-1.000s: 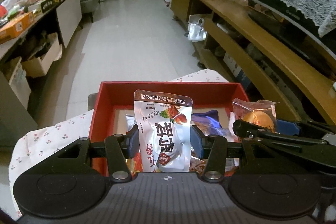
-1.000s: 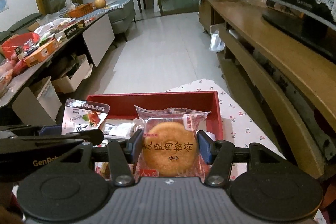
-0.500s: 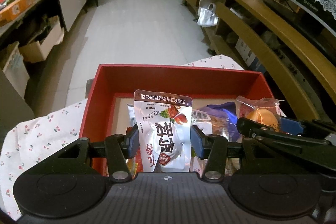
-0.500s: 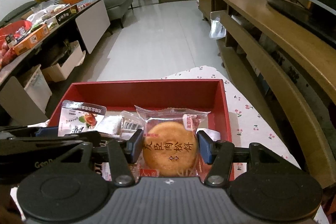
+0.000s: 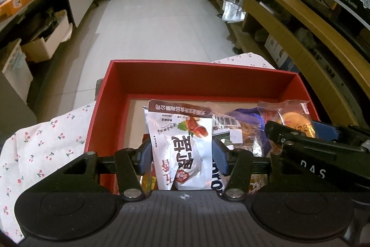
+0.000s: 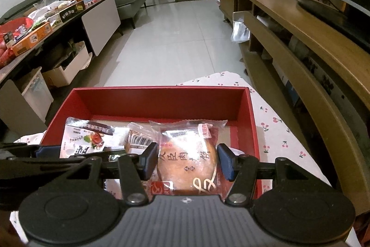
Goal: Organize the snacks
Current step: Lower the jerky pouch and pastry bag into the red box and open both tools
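**Inspector A:** We find the left gripper point(image 5: 182, 152) low over the shallow red cardboard box point(image 5: 203, 78), which sits on the white cherry-print cloth point(image 5: 53, 145). The white foil pouch with red and brown print point(image 5: 182, 145) stands between its blue pads point(image 5: 146, 152). Its jaws have just been opening, and the pads now barely touch the pouch, so we judge the grip released.

**Inspector B:** Agreed. The right gripper point(image 6: 187, 160) has the round golden pastry in its clear crinkled wrapper point(image 6: 187, 163) between its pads. The far pad stands slightly clear, so we call this one loosened too, not clamped.

**Inspector A:** Risks: the pouch is slick, puffy and upright on uneven packets. It may topple, or its edge may snag on a pad and be dragged out as the tool withdraws.

**Inspector B:** The pastry looks soft and crumbly; any re-closing could crush it. Its wrapper edge could also catch. The two tools sit very near each other over the box and might collide.

**Inspector A:** The box walls are thin card; a nudge could shift the box on the smooth cloth.
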Available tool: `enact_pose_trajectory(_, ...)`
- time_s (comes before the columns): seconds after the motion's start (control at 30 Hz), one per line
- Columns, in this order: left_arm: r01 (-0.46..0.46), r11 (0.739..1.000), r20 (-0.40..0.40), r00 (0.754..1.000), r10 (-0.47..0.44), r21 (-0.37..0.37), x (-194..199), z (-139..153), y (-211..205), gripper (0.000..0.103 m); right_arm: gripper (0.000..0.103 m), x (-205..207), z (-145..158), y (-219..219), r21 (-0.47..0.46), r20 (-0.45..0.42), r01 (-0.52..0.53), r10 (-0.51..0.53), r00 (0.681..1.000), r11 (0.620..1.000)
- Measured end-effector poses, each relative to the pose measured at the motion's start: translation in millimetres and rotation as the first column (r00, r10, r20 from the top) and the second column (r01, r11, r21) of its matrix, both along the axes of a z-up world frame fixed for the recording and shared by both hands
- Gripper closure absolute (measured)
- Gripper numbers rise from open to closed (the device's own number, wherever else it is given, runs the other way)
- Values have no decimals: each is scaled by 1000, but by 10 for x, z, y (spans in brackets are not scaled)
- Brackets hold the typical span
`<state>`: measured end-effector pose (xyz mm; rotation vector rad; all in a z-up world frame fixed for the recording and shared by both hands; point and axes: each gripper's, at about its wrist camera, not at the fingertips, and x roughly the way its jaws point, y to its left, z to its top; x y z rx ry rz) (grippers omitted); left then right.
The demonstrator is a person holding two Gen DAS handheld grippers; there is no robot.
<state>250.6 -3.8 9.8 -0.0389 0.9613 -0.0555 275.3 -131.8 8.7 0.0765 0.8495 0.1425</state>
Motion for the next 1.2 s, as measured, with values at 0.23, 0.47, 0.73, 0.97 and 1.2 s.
enact_pose_trajectory(0.23, -10, 1000, 13, 1000, 10, 9, -39, 31, 47, 32, 35, -8, 15, 36, -25, -2, -9, 9, 1000, 1000)
enact_pose_trajectory(0.47, -19, 1000, 30, 999, 19, 9, -105, 94, 86, 27, 32, -58, 43, 35, -19, -6, -10, 10, 1000, 1000)
enact_pose_trajectory(0.73, -26, 1000, 58, 998, 26, 5, -170, 171, 114, 21, 26, -130, 107, 18, -19, 17, 1, -1, 1000, 1000)
enact_pose_trajectory(0.97, -25, 1000, 61, 998, 24, 10, -200, 178, 123, 20, 25, -148, 100, 34, -25, 10, -1, 1, 1000, 1000)
enact_pose_trajectory(1.2, -26, 1000, 65, 998, 25, 11, -213, 194, 122, 19, 24, -159, 106, 18, -21, 10, 3, -3, 1000, 1000)
